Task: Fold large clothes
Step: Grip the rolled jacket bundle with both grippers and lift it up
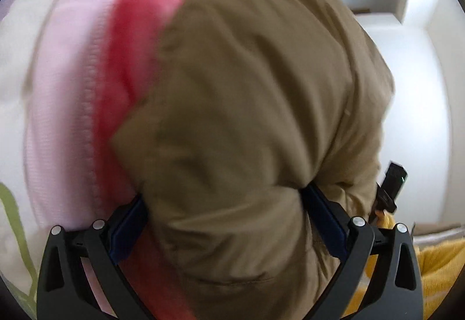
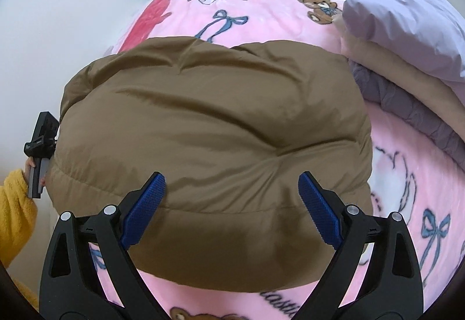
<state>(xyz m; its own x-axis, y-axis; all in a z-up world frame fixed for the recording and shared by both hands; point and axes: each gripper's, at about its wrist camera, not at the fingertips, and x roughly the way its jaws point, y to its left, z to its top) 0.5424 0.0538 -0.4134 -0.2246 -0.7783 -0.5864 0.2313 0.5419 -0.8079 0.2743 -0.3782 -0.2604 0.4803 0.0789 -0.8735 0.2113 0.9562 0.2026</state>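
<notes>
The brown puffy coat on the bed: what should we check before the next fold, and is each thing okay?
1. Brown puffy coat lies on the pink blanket: ok.
2. Left gripper has coat bulging between its fingers: ok; whether they pinch it: cannot tell.
3. Right gripper open, hovering above the coat, holding nothing: ok.
4. Coat folded into a tidy shape: cannot tell, it looks like a rounded bundle.
5. Folded bedding sits right beside the coat, leaving little room on that side: not ok.
</notes>
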